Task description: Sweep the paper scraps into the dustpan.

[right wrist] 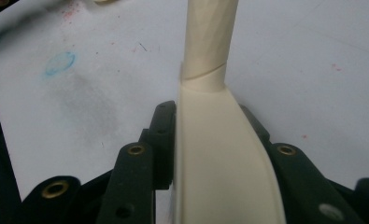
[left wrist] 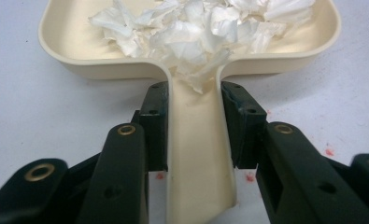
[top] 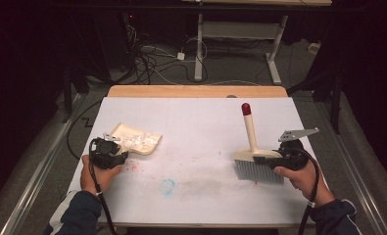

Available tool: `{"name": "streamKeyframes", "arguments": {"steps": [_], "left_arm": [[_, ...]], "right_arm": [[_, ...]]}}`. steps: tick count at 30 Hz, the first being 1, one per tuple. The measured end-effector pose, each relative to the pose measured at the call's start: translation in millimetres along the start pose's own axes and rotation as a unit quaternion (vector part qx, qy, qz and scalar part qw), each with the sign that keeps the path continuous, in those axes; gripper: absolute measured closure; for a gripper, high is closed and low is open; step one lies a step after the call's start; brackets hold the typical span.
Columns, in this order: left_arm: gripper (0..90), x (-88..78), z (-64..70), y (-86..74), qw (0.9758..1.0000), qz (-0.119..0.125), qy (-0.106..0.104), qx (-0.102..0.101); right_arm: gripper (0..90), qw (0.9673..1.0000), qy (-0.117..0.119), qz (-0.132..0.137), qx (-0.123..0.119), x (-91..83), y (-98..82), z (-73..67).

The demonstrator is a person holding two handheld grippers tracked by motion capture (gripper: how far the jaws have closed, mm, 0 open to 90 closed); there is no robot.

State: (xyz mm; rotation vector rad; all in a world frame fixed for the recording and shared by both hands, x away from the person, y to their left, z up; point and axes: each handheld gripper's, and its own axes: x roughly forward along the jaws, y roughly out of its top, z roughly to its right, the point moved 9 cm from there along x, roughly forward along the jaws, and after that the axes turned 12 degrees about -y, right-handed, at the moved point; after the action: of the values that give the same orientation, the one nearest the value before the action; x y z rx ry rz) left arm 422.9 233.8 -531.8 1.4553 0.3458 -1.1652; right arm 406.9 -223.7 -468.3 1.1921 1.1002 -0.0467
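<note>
While clenched on the dustpan's handle, left gripper [left wrist: 194,116] near the table's [top: 196,112] left edge, pads [left wrist: 156,121] pressing both sides. Dustpan [top: 134,138] flat on the white surface at that left side, heaped with torn white paper scraps [left wrist: 196,28]. Right gripper [right wrist: 205,130] grasping the brush [top: 257,161] by its cream back, near the right edge; grey bristles toward the front edge, red-tipped handle toward the far edge. Blue smudge [top: 167,186] and grey smear between them, near the front edge.
</note>
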Motion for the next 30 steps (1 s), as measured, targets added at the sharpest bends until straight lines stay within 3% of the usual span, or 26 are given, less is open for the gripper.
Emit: {"name": "streamKeyframes", "arguments": {"steps": [14,20,24,30], "left_arm": [[63.3,5.1,0.7,3.5,1.0000,0.001,0.000,-0.003],[63.2,6.8,4.6,1.6,1.0000,-0.001,-0.002,-0.003],[63.0,9.2,8.3,1.0,1.0000,-0.002,-0.004,-0.004],[62.5,11.1,14.1,3.6,0.9995,0.009,-0.017,-0.025]], "right_arm": [[63.3,0.9994,-0.029,-0.011,0.015,12.1,7.7,7.0],[61.6,0.9987,-0.047,-0.016,0.010,17.2,9.7,12.9],[61.0,0.9987,-0.047,-0.014,0.017,19.7,12.7,17.4],[59.1,0.9984,-0.051,-0.011,0.023,23.3,16.4,21.4]]}}
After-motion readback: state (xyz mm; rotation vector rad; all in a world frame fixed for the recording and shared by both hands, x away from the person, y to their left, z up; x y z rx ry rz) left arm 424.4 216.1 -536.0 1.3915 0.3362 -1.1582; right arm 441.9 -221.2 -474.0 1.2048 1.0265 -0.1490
